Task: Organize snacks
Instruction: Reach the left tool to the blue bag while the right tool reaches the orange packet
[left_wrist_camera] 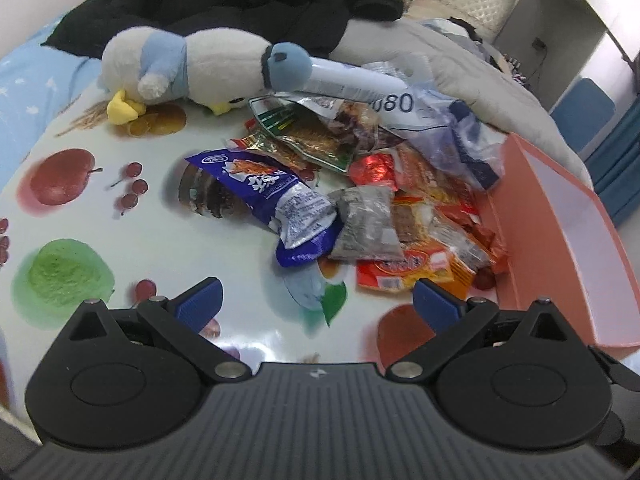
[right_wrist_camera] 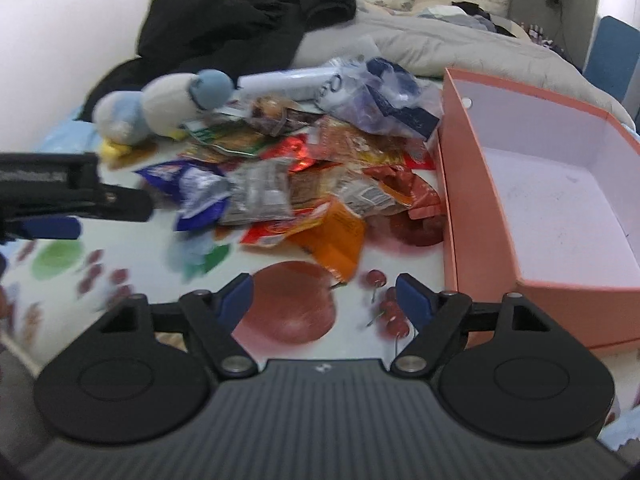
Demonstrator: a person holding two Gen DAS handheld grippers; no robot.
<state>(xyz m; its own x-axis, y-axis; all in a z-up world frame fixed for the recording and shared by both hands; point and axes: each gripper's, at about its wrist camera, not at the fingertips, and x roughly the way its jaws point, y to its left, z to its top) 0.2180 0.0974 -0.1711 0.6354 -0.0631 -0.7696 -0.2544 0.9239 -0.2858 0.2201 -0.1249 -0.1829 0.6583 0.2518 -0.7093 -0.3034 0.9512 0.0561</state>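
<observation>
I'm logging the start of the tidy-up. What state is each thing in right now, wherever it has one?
Left tool: open, holding nothing.
Right tool: open, holding nothing.
Pink cardboard box: lid off, nothing inside.
Blue and silver snack packet: crumpled, lying at the pile's left edge.
Grey snack packet: lying on the pile.
Orange snack packet: flat on the cloth, nearest the right tool.
White and blue plush bird: lying on its side.

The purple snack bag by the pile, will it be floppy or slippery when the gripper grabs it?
The purple snack bag looks crinkled and puffy, so it will probably flex and feel light. Its glossy film may slip. Pinching the flat sealed end seems safest.
</observation>
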